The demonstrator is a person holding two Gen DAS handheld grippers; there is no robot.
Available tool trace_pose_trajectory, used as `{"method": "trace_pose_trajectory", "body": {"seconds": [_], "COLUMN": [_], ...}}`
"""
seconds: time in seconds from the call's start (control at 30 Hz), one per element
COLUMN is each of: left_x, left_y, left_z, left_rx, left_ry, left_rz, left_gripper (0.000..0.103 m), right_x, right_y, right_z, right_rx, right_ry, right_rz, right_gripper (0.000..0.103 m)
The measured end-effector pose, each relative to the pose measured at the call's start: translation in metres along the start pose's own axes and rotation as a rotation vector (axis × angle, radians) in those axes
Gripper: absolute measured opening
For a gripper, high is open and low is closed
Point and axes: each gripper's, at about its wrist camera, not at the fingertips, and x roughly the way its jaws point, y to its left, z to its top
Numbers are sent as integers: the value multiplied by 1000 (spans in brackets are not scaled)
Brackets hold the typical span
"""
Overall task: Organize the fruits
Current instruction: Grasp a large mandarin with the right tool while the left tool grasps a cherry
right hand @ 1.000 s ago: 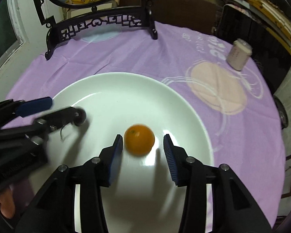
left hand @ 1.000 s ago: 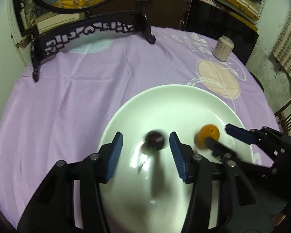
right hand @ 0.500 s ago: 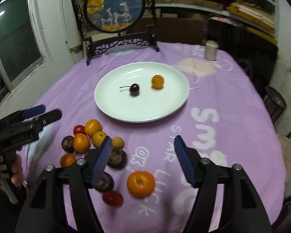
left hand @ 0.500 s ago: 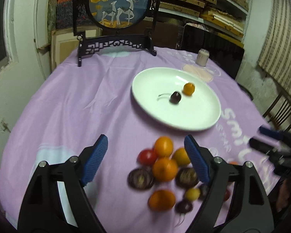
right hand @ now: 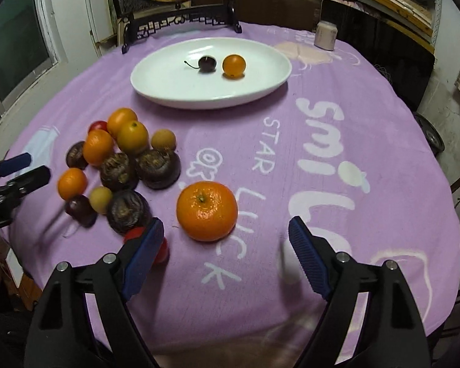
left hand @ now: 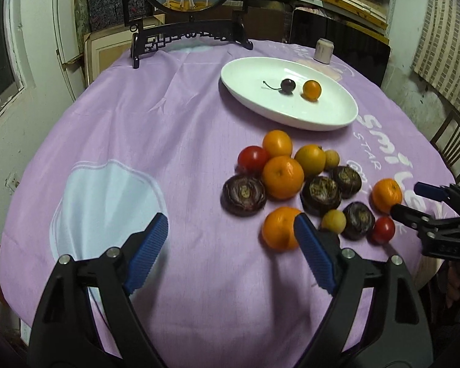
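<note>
Purple tablecloth (right hand: pixel 337 159) with white lettering covers a round table, and a carved dark stand (right hand: pixel 181 23) sits at the far edge. On the white plate (right hand: pixel 260 90) there's a cherry (right hand: pixel 207 63) and a small orange (right hand: pixel 234 66), side by side, not touching as far as can be told. Everything else is piled near the front: oranges, red tomatoes, dark water-chestnut-looking things, two pale yellow fruits.

Right gripper (right hand: pixel 225 263) hangs with its jaws wide apart and nothing in them, just short of the big mandarin (right hand: pixel 207 210), which sits a little off from the pile. That looks like the next pick. Left gripper (left hand: pixel 231 256) is spread and empty too, over bare cloth, its right finger overlapping the nearest orange (left hand: pixel 279 228).

For a clean grab, the right one should probably come down centred on the mandarin, pads on its widest part, and close gently since the skin is soft. Worth watching the red tomato (right hand: pixel 164 250) tucked by the left finger; it'd roll if nudged.
</note>
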Motion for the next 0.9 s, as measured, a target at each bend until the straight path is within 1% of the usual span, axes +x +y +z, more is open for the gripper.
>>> {"method": "trace_pose_trajectory", "body": {"seconds": [0.03, 0.07, 0.1, 0.13, 0.17, 0.2, 0.27, 0.4, 0.5, 0.53, 0.6, 0.63, 0.7, 0.73, 0.77, 0.83, 0.87, 0.9], "left_x": [-1, -1, -2, -2, -2, -1, -1, 3, 8, 9, 9, 8, 6, 5, 5, 6, 9, 10], "left_y": [0, 1, 2, 3, 4, 5, 5, 4, 0, -2, -8, -11, -18, -24, -30, -42, -48, -51], "left_z": [-1, -1, -2, -3, -4, -5, -7, -10, -11, -11, -12, -12, -13, -14, -15, -17, -17, -18], "left_rx": [2, 2, -1, -4, -7, -10, -10, 2, 6, 10, 27, 33, 42, 51, 64, 94, 105, 111], "left_ry": [1, 1, 3, 6, 11, 20, 30, 48, 69, 73, 77, 81, 96, 106, 111, 123, 134, 143], "left_rz": [2, 4, 8, 10, 10, 8, 9, 13, -9, -18, -32, -47, -113, -160, -187, -211, -225, -237], "left_gripper": [86, 86, 86, 86, 86, 86, 86, 86, 86, 86, 86, 86, 86, 86, 86, 84, 81, 70], "right_x": [3, 6, 12, 18, 21, 22, 21, 4, -14, -17, -20, -21, -21, -20, -19, -17, -17, -18], "right_y": [-1, -1, -2, -4, -7, -9, -7, -12, -15, -16, -18, -17, -16, -15, -15, -17, -17, -18], "right_z": [1, 2, 3, 4, 5, 6, 7, 0, -5, -5, -8, -9, -12, -13, -14, -14, -15, -15], "right_rx": [7, 13, 17, 33, 56, 70, 59, 98, 90, 90, 94, 92, 84, 83, 85, 94, 98, 102], "right_ry": [-7, -9, 0, 17, 24, 13, 10, -4, -40, -45, -43, -40, -33, -27, -22, -11, -10, -10], "right_rz": [-1, 4, 35, 105, 149, 159, 149, 147, 85, 77, 87, 94, 103, 106, 110, 121, 124, 127], "right_gripper": [84, 79, 62, 52, 47, 46, 45, 44, 44, 44, 44, 44, 45, 45, 45, 45, 45, 45]}}
